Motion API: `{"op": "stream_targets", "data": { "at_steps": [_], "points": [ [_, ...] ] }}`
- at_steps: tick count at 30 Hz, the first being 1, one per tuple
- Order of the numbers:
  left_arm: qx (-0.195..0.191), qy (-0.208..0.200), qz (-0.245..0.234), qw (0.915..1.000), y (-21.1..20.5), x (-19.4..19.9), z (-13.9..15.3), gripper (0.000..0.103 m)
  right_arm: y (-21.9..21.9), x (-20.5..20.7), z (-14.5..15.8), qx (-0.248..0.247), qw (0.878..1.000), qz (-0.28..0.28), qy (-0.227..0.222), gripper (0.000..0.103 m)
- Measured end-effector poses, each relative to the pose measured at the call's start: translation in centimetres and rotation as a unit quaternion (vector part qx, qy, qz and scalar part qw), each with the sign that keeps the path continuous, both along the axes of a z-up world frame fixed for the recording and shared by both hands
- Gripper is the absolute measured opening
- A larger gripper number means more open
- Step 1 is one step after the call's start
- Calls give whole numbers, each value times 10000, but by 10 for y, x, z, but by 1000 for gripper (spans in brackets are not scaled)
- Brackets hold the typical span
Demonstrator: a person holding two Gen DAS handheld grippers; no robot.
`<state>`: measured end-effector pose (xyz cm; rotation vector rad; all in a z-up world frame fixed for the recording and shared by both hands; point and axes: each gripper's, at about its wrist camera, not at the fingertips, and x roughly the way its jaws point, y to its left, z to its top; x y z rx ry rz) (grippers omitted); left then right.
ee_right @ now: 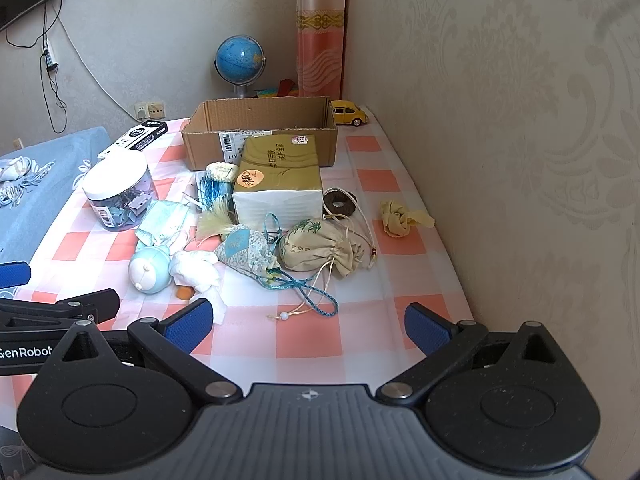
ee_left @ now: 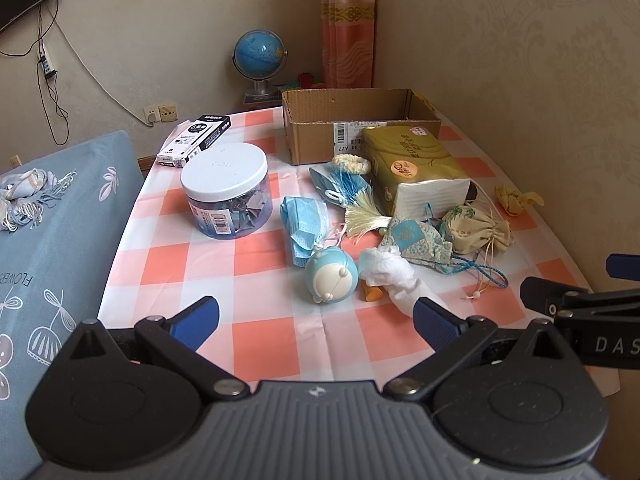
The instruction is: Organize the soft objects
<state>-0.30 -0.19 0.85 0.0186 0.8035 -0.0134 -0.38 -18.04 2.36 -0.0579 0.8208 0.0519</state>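
Note:
Soft things lie in a heap mid-table: a blue face mask (ee_left: 302, 226), a white plush duck (ee_left: 394, 274), a blue brocade pouch (ee_left: 418, 240), a beige drawstring pouch (ee_left: 478, 228), a yellow crumpled cloth (ee_left: 516, 199) and a cream tassel (ee_left: 362, 216). A round blue-and-white toy (ee_left: 331, 276) sits beside the duck. An open cardboard box (ee_left: 360, 120) stands behind them. My left gripper (ee_left: 316, 322) hovers open just short of the toy and duck. My right gripper (ee_right: 306, 326) is open too, near the pouch cords (ee_right: 316, 300), holding nothing.
A green tissue pack (ee_right: 280, 176) lies in front of the box. A clear jar with a white lid (ee_left: 226, 192) and a black-and-white carton (ee_left: 196, 140) stand at the left. A globe (ee_left: 260, 60), a yellow toy car (ee_right: 349, 113), a wall at right, and a blue cushion (ee_left: 52, 240) border the checked table.

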Motion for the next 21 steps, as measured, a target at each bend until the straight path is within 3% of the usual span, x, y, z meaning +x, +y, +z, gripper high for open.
{"op": "stream_targets", "data": {
  "at_steps": [21],
  "points": [
    [-11,-19,-17,10000,1,2,1,102,0,3,0,-41,10000,67,-7,103]
  ]
}}
